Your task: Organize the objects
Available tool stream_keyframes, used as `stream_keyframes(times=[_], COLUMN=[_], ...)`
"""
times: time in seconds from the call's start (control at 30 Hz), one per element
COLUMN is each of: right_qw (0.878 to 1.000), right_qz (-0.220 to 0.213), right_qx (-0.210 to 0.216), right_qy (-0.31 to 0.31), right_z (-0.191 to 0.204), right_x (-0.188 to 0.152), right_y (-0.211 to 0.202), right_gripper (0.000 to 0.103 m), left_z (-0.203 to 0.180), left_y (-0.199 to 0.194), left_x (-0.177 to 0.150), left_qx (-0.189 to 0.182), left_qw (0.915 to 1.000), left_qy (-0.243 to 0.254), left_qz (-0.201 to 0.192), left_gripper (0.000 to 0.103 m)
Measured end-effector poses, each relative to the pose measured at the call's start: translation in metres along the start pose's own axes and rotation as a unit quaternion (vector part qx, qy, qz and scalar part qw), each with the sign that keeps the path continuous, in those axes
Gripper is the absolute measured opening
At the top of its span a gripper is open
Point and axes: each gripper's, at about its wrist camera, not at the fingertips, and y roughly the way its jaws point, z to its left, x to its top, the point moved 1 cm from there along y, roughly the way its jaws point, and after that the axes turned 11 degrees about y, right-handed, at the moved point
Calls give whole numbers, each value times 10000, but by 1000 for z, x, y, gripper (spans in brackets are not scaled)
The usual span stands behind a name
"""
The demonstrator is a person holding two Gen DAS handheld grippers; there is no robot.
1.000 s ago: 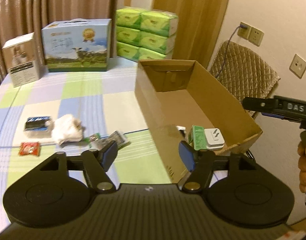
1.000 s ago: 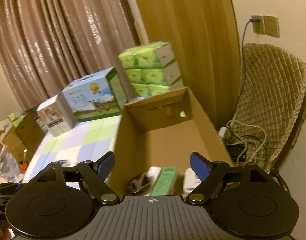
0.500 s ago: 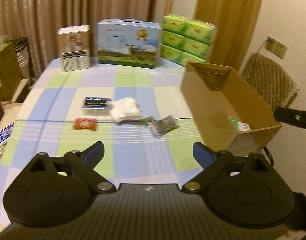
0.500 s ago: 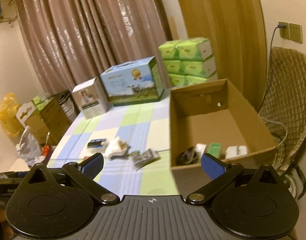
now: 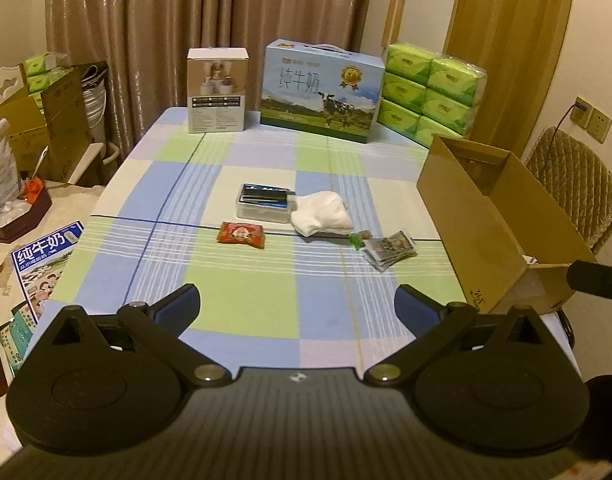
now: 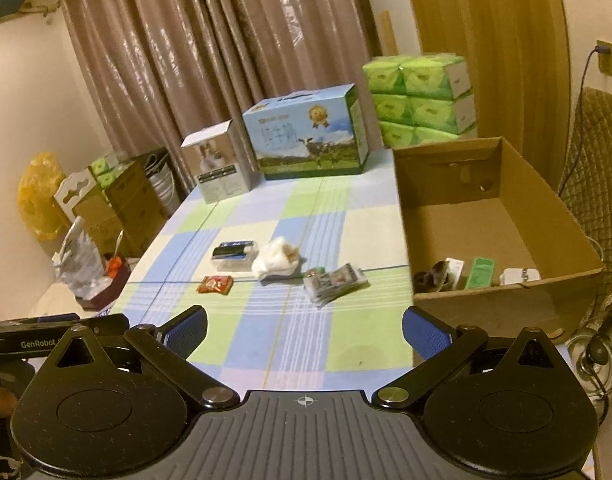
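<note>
Now both grippers, backed from the carton, have just opened wide.

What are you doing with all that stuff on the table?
Someone is tidying small things into the cardboard box with two hand-held grippers. The left gripper and right gripper have just opened wide and hold nothing. A few items, including a white plug and a green packet, already lie in the box. On the tablecloth a red snack packet, a white cloth, a small case and a stack of sachets still wait.
</note>
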Motion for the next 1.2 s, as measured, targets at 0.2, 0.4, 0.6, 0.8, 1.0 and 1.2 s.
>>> stream_keyframes(times=[0.2, 0.4, 0.6, 0.8, 1.0, 1.2], right_qw=[9999, 9997, 9993, 9984, 9986, 9981], right_qz=[87, 167, 218, 361, 382, 450], right_qx=[6, -12, -62, -119, -158, -338], right_qy=[-65, -158, -282, -420, -343, -241], right_z=[6, 12, 19, 24, 21, 6], right_x=[-4, -7, -12, -15, -14, -11], right_y=[10, 23, 44, 80, 125, 173], right_gripper=[101, 101, 101, 101, 89, 75], left_z=[9, 18, 23, 31, 44, 52], left_y=[1, 4, 13, 34, 72, 115], left_x=[-2, -6, -8, -5, 1, 3], left_qx=[91, 142, 154, 199, 241, 200], left_qw=[9999, 9998, 9998, 9997, 9995, 9993], left_qy=[-61, -104, -77, -8, 43, 108], left_qz=[13, 42, 67, 117, 209, 286], left_gripper=[101, 101, 102, 102, 102, 102])
